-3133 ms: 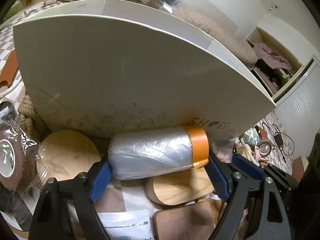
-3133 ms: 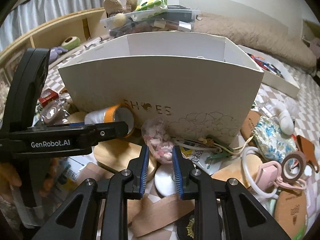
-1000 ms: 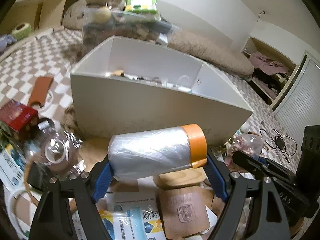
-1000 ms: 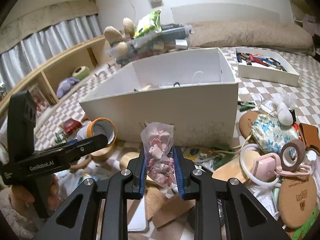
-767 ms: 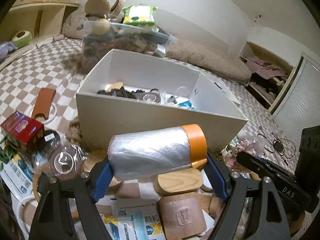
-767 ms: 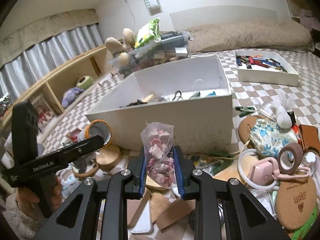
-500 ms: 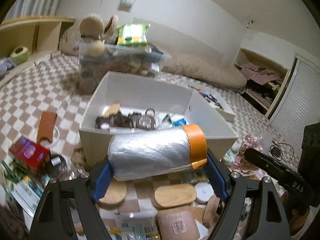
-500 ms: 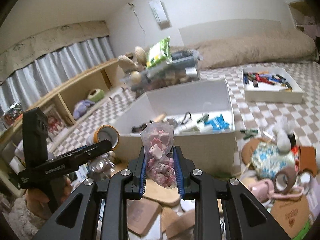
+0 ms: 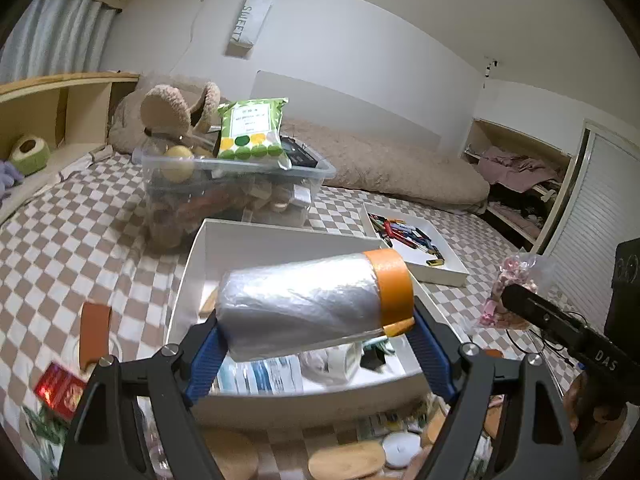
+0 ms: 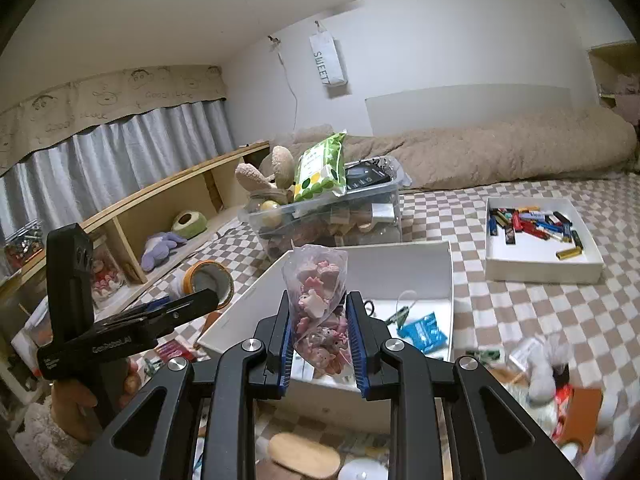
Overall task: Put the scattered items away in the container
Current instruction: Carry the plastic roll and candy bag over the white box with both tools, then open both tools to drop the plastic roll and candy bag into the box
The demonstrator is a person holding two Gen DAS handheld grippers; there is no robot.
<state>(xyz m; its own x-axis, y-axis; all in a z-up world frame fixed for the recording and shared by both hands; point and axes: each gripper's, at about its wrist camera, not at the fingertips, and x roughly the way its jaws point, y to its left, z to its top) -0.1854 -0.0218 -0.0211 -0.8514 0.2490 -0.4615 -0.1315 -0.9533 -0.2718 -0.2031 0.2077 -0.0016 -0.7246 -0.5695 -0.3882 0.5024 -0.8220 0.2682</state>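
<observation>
A: Both hands have risen since a second ago; the white box (image 9: 192, 276) that filled the view now sits below, its inside visible.

B: So 2 items are ready to drop in. The left gripper (image 9: 316, 350) has its fingers clamped wide across the film roll (image 9: 308, 306), crinkly clear plastic with an orange end, held sideways above the box's near wall.

A: The right gripper (image 10: 320, 340) is pinched tight on the bag of pink charms (image 10: 318, 300), upright over the near wall.
</observation>
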